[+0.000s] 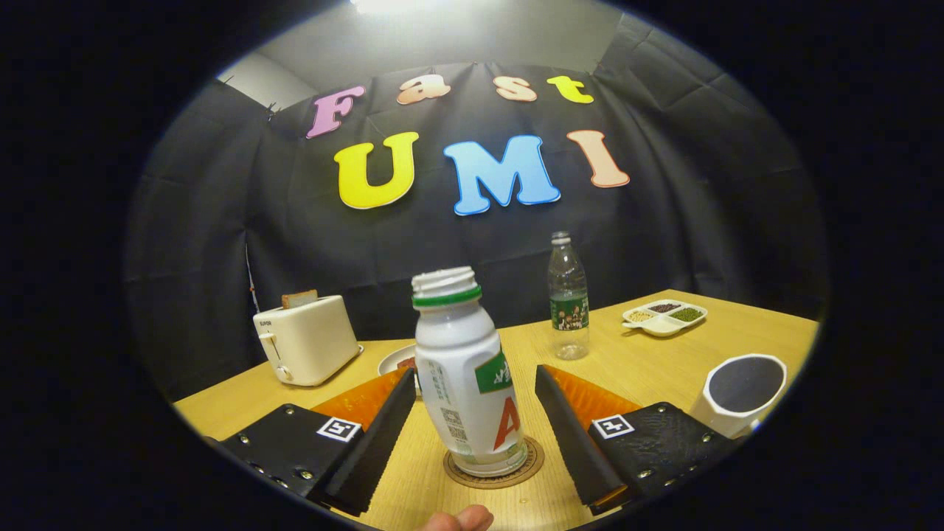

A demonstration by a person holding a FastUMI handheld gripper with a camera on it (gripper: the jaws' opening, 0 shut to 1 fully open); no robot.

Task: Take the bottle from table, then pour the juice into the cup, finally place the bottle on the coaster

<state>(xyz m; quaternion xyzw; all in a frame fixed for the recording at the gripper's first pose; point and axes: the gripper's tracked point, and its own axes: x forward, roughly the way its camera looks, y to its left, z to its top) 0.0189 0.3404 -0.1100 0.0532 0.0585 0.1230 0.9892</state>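
Observation:
A white bottle [467,372] with a green neck ring and no cap stands upright on a round brown coaster [494,466]. My gripper [476,420] is open around it: the left finger [380,435] and the right finger [571,435] each stand a little off the bottle's sides, touching nothing. A white cup [741,391] with a dark inside stands on the wooden table [664,361] beyond the right finger.
A clear water bottle [568,299] stands further back. A white divided dish [665,316] of beans lies at the back right. A white toaster [306,338] with toast stands back left, a plate [398,361] beside it. A fingertip [461,519] shows below the coaster.

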